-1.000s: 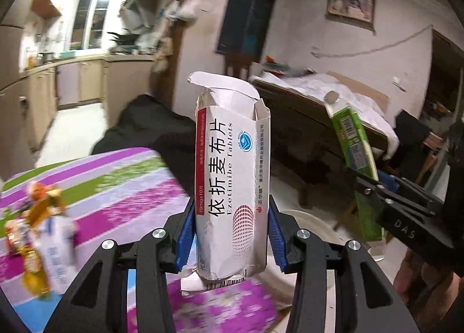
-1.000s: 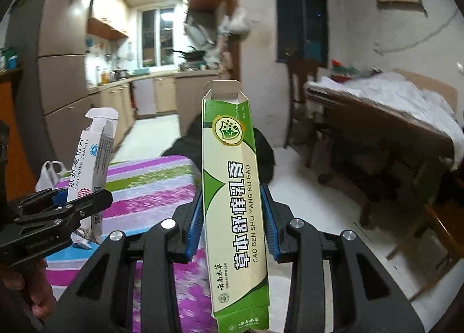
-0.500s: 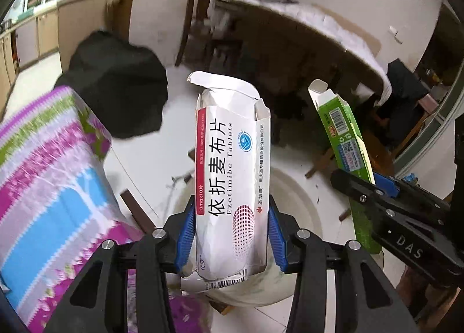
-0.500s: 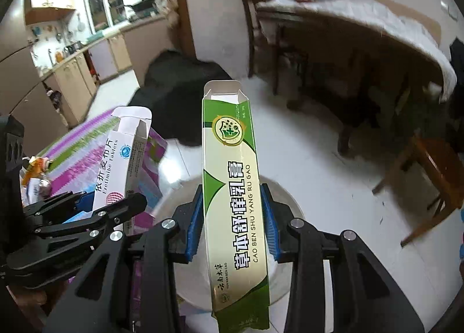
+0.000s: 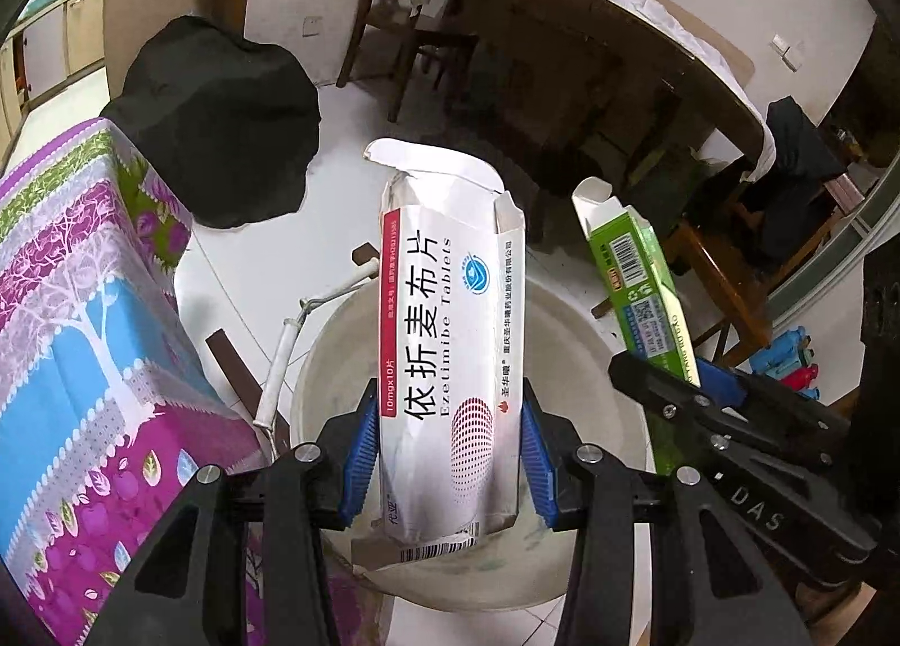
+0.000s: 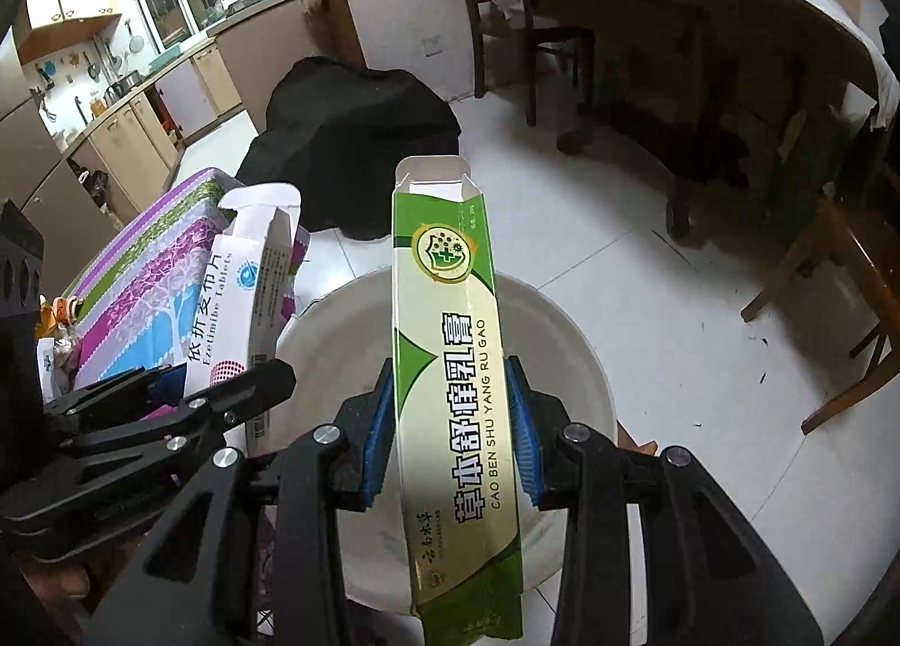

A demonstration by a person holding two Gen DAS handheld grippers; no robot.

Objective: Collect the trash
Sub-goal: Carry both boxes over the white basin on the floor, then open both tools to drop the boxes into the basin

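Note:
My left gripper (image 5: 447, 454) is shut on an open white tablet box (image 5: 450, 342) with a red stripe, held upright over a white bucket (image 5: 590, 342) on the floor. My right gripper (image 6: 453, 432) is shut on a long green and cream ointment box (image 6: 450, 364), also held over the bucket (image 6: 568, 342). The green box (image 5: 635, 286) and right gripper show at the right of the left wrist view. The white box (image 6: 236, 308) and left gripper show at the left of the right wrist view.
A table with a purple, blue and green patterned cloth (image 5: 73, 319) stands left of the bucket, with wrappers (image 6: 56, 325) on it. A black covered object (image 5: 219, 122) sits behind. A dark wooden table (image 6: 703, 4) and chairs stand on the white tiled floor.
Both grippers have swung away from the table and tilted down, carrying their boxes over the white bucket. Both stay shut on their boxes.

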